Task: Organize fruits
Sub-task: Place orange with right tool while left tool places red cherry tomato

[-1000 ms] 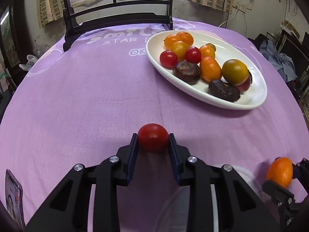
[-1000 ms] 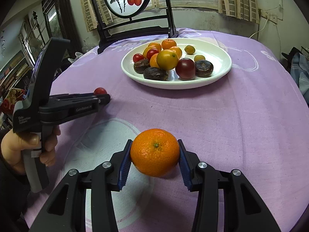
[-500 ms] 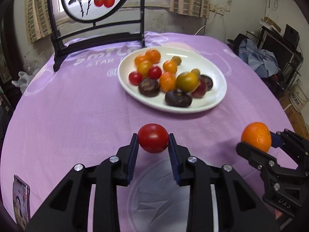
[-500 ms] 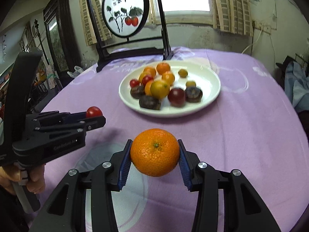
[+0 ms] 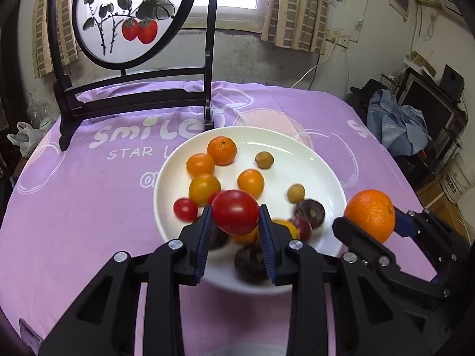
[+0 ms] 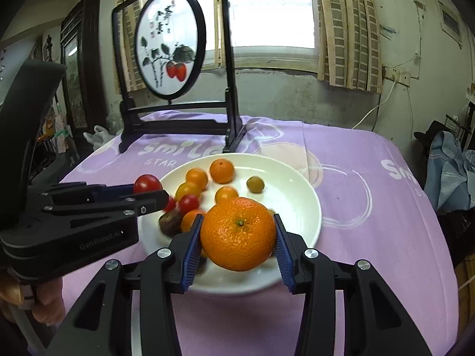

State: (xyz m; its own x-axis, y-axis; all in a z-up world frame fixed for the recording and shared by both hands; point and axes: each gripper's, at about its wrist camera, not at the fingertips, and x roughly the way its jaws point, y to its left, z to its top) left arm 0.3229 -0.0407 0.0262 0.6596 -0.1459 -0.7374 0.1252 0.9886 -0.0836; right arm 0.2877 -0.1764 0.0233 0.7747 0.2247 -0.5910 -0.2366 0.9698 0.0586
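Observation:
My left gripper [image 5: 236, 216] is shut on a red tomato [image 5: 235, 216], held above the near side of a white plate [image 5: 314, 160]. My right gripper [image 6: 237, 235] is shut on an orange mandarin [image 6: 238, 233], also raised over the plate's [image 6: 294, 187] near rim. Each gripper shows in the other's view: the right one with the mandarin [image 5: 370, 219] at the lower right, the left one with the tomato [image 6: 147, 183] at the left. The plate holds several small fruits: orange, yellow, red and dark ones.
A black-framed round painted screen [image 5: 124, 17] stands on the purple tablecloth [image 5: 74, 207] behind the plate. A hand [image 6: 44, 302] grips the left tool at the lower left. Clothes and boxes lie beyond the table's right edge [image 5: 394, 121].
Both grippers have risen and moved forward from the bare cloth to over the plate's near side, each still holding its fruit. The view now tilts up toward the window.

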